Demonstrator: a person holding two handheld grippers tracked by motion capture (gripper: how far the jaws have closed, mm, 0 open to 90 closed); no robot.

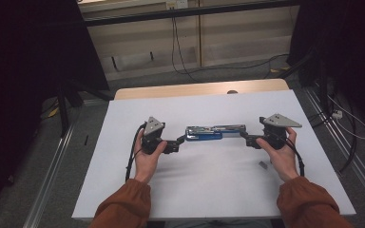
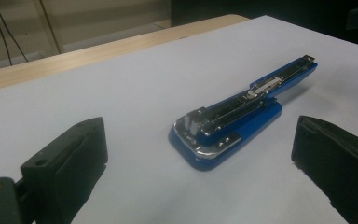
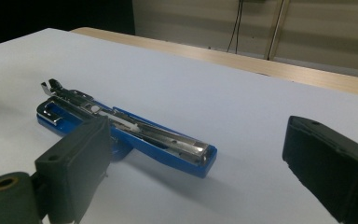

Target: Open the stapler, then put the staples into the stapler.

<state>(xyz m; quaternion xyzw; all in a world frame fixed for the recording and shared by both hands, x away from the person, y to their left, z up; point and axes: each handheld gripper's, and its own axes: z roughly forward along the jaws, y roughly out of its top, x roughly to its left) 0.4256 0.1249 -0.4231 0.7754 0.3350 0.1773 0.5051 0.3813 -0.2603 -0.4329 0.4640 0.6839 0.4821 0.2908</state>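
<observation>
Dark curtains and a pale panelled wall with trailing cables close off the room behind a wooden table (image 1: 197,89), most of which lies under a large white sheet (image 1: 209,190).

Two forearms in rust-orange sleeves (image 1: 123,206) come in from the near edge of the high view, each hand wrapped around a black gripper topped with a grey three-cornered plate. The left gripper (image 1: 179,142) sits just off the left end of the stapler, and the right gripper (image 1: 245,137) sits just off its right end; both point inward toward it. Both grippers have their jaws spread wide, with nothing between the pads, and neither touches the stapler.

Lying flat near the middle of the sheet, between the two grippers, is a blue stapler (image 1: 210,132), unfolded so that it stretches out long and thin. In the left gripper view the stapler (image 2: 235,120) shows a rounded blue base with a chrome plate at the near end and a metal channel running along the blue body to the far tip. In the right gripper view the stapler (image 3: 135,135) shows the open silver staple rail, partly behind one jaw.

A small grey piece (image 1: 263,165) lies on the sheet near the right hand; what it is cannot be told.
</observation>
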